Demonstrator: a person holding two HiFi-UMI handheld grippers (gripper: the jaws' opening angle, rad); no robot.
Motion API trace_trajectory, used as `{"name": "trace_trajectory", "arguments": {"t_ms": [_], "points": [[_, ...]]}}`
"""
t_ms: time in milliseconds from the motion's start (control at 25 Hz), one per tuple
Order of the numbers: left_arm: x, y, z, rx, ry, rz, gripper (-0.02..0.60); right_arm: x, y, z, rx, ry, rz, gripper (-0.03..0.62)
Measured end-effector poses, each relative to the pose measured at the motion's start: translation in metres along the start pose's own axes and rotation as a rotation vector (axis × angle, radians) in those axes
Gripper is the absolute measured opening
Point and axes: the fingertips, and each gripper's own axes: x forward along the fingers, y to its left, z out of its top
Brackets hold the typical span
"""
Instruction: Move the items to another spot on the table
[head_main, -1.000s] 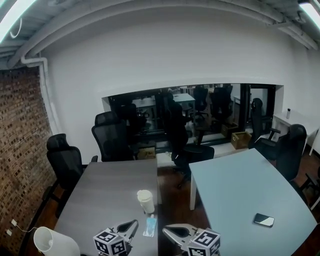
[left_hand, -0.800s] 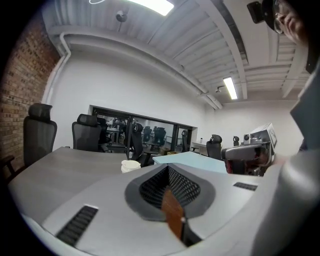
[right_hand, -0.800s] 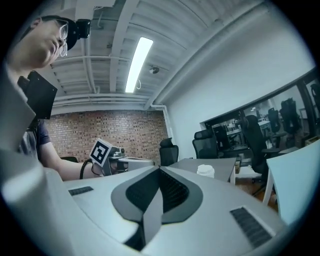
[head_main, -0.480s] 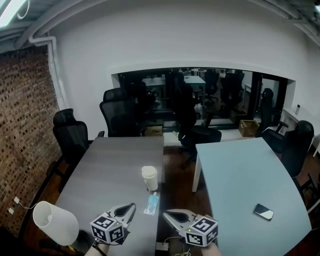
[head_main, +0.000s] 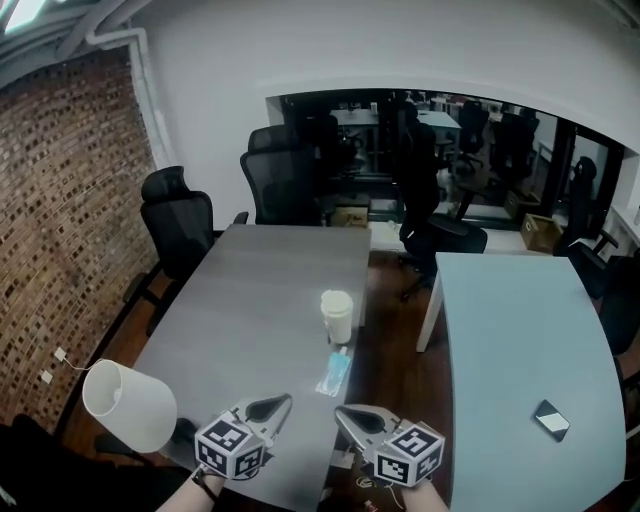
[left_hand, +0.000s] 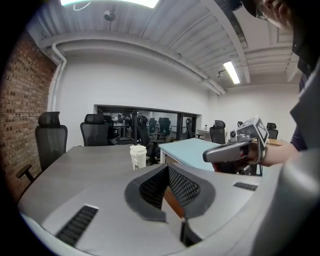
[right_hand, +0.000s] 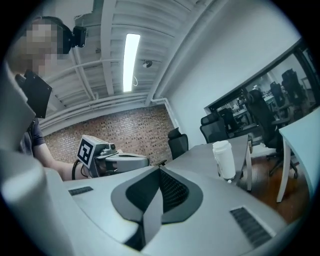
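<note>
A white paper cup (head_main: 337, 315) with a lid stood upright near the right edge of the grey bench (head_main: 240, 300). Just beside it, on the side nearer the person, a flat packet (head_main: 334, 373) in pale blue lay on the benchtop, its long side running roughly along that same edge, close to the cup's base.

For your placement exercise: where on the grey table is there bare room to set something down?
Bare: the far half of the grey table, between cup and chairs, and the left strip beyond the lamp. Crowded: the right edge, where cup and blue packet lie.
</note>
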Motion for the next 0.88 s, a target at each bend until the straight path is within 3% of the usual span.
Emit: {"name": "trace_trajectory", "arguments": {"t_ms": [240, 560, 880], "points": [[-0.016, 0.007, -0.018, -0.019, 0.013, 0.007, 0.003, 0.021, 0.008, -0.001, 0.040, -0.032, 0.021, 0.009], [-0.042, 0.021, -0.034, -0.037, 0.010, 0.013, 0.003, 0.058, 0.038, -0.015, 0.038, 0.028, 0.063, 0.009], [-0.073, 0.041, -0.016, -0.023, -0.095, -0.010, 0.003, 0.092, 0.086, -0.028, 0.004, 0.085, 0.092, 0.009]]}}
